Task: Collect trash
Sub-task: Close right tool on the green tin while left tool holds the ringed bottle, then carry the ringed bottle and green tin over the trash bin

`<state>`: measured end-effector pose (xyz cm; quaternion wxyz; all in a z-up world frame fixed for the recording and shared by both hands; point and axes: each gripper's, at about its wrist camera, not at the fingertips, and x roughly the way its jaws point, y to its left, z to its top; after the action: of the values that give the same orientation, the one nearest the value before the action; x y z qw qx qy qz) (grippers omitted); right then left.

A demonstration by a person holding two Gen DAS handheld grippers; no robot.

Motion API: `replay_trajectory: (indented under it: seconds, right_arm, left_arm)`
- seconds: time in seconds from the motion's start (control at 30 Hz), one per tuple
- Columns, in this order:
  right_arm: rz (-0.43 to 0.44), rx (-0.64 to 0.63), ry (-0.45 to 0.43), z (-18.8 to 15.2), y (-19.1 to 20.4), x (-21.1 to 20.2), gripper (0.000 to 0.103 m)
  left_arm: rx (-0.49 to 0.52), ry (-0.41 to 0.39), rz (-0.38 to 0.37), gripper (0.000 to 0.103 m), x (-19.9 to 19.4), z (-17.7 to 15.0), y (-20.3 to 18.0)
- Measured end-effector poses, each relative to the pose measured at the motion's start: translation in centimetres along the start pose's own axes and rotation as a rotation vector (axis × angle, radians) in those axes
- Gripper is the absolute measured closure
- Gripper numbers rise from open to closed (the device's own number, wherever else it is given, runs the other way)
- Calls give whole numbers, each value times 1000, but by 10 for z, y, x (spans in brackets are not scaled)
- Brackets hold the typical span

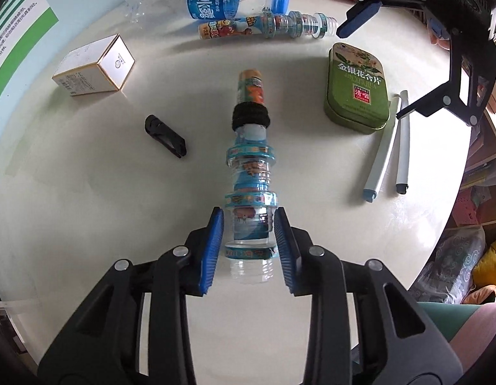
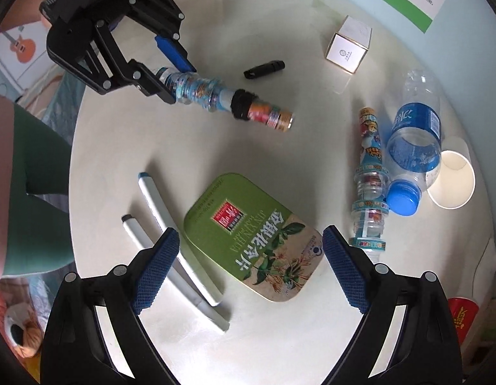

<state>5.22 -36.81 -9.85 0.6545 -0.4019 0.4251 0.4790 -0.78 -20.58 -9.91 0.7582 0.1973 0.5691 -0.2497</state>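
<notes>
My left gripper [image 1: 249, 221] is shut on the neck end of a ribbed clear toy bottle [image 1: 250, 160] with a black band; it also shows in the right wrist view [image 2: 222, 98], pointing away over the white table [image 1: 87, 208]. My right gripper [image 2: 251, 243] is open, its blue pads either side of a green tin [image 2: 248, 234], not touching it. The tin shows in the left wrist view [image 1: 357, 86] too. A second ribbed bottle [image 2: 370, 179], a blue-labelled water bottle [image 2: 411, 147] and a white paper cup [image 2: 451, 176] lie to the right.
Two white markers [image 2: 174, 240] lie left of the tin. A small white box [image 2: 347, 45] and a black clip [image 2: 264, 69] lie further off. A red cup [image 2: 461, 317] stands at the table's right edge. The person's arm in green [image 2: 33, 192] is at left.
</notes>
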Motion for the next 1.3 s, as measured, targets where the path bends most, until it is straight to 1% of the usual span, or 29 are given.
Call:
replay_trajectory:
  seconds: [0.03, 0.1, 0.2, 0.27, 0.3, 0.33, 0.37, 0.4, 0.43, 0.57, 0.67, 0.87, 0.93, 1.1, 1.2, 1.3]
  right_arm:
    - [11, -3, 9, -2, -1, 1, 13]
    - [-4, -21, 21, -6, -1, 4, 13]
    - [0, -39, 10, -5, -4, 8, 14]
    - [-6, -59, -5, -1, -4, 12, 15]
    - [9, -64, -4, 1, -5, 14, 17]
    - [26, -68, -1, 2, -4, 16, 22]
    - [39, -72, 4, 4, -4, 19, 32]
    - [34, -75, 17, 6, -3, 23, 35]
    - [40, -65, 12, 8, -3, 23, 38]
    - [26, -13, -1, 7, -6, 22, 39]
    - [24, 41, -11, 7, -9, 17, 40]
    - [5, 141, -80, 2, -17, -16, 40]
    - [-11, 150, -96, 0, -16, -27, 40]
    - [-61, 179, -148, -11, -5, -63, 41]
    - [-82, 202, -168, -16, -8, -84, 41]
    - [-112, 226, -177, -25, -4, -100, 41]
  left_arm:
    - [7, 2, 0, 71, 1, 2, -1]
    - [24, 5, 4, 71, 3, 6, -4]
    - [37, 15, 2, 71, 6, 14, -7]
    - [50, 27, -5, 69, 12, 18, -12]
    - [54, 28, -12, 72, 13, 17, -12]
    - [55, 27, -20, 73, 11, 16, -13]
    - [60, 26, -20, 73, 11, 16, -12]
    - [71, 25, -18, 73, 10, 15, -12]
    - [77, 24, -17, 73, 9, 13, -12]
    - [64, 19, -40, 73, 5, 8, -7]
    - [62, 13, -41, 73, 4, 4, 1]
    - [54, -10, -51, 73, -12, 7, 12]
    - [65, -25, -46, 73, -19, 9, 11]
    - [103, -57, -28, 73, -41, 11, 1]
    - [131, -76, -17, 73, -54, 16, -7]
    - [179, -92, -5, 73, -61, 23, -24]
